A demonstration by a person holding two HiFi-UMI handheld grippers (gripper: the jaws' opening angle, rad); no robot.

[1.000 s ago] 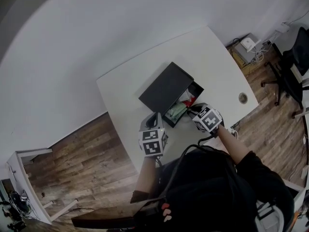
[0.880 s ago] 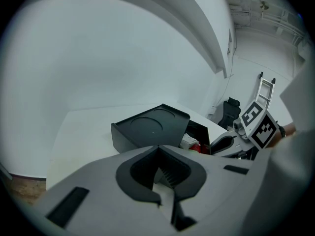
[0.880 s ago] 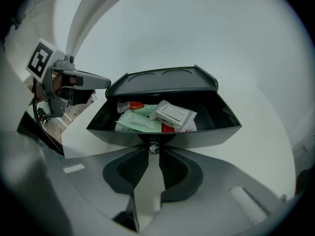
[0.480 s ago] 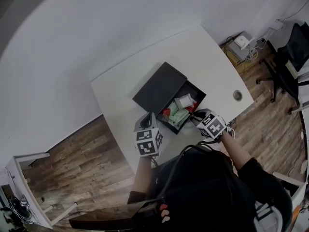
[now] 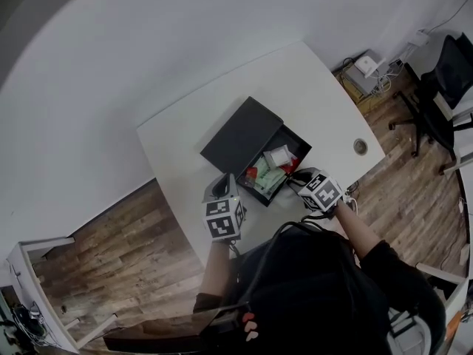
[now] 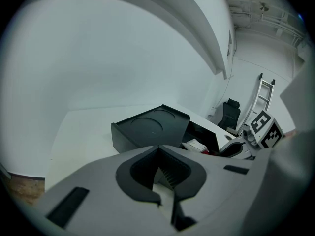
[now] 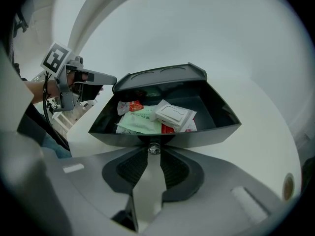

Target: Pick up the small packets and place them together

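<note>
Packets lie together in the open black box [image 5: 299,156] on the white table [image 5: 310,87], its lid [image 5: 240,135] swung back on the far side. In my right gripper view, a white packet [image 7: 174,114] with a flap on top sits tilted on the heap, long axis running from far left to near right. The pale green packet [image 7: 140,122] lies flat beneath it, lengthwise along the box, with a small red packet [image 7: 133,105] at its far left end. My right gripper [image 7: 154,151] points down at the box's near wall; its jaws have just been opening and stand narrowly apart, with nothing between the pads. My left gripper [image 6: 158,151] hovers by the box's left corner, jaws closed together and empty.
</note>
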